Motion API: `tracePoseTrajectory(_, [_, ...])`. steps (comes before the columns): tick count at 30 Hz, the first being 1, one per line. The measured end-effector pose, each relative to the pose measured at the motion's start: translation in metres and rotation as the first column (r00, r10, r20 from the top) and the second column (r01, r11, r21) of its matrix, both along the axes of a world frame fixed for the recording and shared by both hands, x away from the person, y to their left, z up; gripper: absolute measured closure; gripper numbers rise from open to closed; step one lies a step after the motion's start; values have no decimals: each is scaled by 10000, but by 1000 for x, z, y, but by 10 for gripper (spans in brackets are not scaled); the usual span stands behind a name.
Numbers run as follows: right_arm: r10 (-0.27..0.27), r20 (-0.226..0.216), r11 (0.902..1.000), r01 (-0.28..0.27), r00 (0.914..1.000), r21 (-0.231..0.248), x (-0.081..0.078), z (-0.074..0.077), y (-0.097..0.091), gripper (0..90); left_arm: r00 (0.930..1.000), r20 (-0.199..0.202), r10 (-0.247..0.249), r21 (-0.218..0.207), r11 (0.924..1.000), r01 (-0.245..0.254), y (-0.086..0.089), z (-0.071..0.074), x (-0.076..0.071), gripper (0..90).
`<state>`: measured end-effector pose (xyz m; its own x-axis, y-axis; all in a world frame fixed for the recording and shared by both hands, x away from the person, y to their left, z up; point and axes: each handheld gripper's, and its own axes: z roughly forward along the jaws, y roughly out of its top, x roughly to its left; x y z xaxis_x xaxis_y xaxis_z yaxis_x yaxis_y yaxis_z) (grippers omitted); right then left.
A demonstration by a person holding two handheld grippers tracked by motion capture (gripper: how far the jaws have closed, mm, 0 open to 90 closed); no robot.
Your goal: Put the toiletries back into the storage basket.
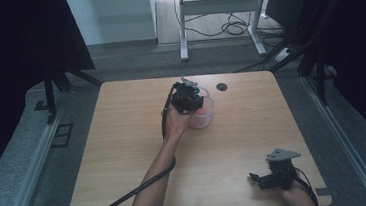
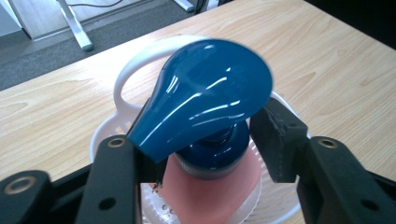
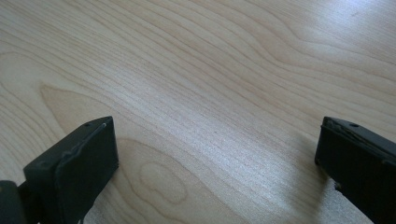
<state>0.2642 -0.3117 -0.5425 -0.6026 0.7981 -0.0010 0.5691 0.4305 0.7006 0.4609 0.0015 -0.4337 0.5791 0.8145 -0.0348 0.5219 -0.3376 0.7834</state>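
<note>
Item: pump bottle point(image 2: 210, 88), pink body with a blue collar and a blue pump head, standing in a small white basket point(image 2: 122, 79) on the wooden table point(image 1: 124, 138), towards the far middle of the top in the high view. Long axis: upright, rising out of the basket towards the claw above it. Pump head: lies across that axis; in the left gripper view its narrow end points down-left over the left-hand jaw, and its broad rounded end lies up-right. Basket handle: a white loop on the far side of the bottle from the claw. Left gripper point(image 2: 205, 135): directly over the basket, reaching down on the bottle, one jaw on each side of the blue collar below the pump head. The right-hand pad sits just beside the collar and the other is hidden behind the pump head, so whether the pads press or stand just clear cannot be told. Right gripper point(image 1: 258, 177): near the front right corner of the table, well apart from the basket, low over bare wood, its jaws spread wide with nothing between them. Nearer hand: the left, by far. Judgement: any coming move on the bottle runs along its upright axis, since the basket wall closes off the sides.
</note>
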Motion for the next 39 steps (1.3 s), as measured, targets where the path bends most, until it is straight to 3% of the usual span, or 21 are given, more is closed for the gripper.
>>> tracePoseTrajectory(24, [-2,9,10000,2,10000,-12,0,0,0,0,9992,123,-374,66,9993,374,3,11,-9,213])
tracePoseTrajectory(39, [-1,-6,10000,1,10000,-9,0,0,1,0,9976,238,-653,56,9979,651,10,20,-18,161])
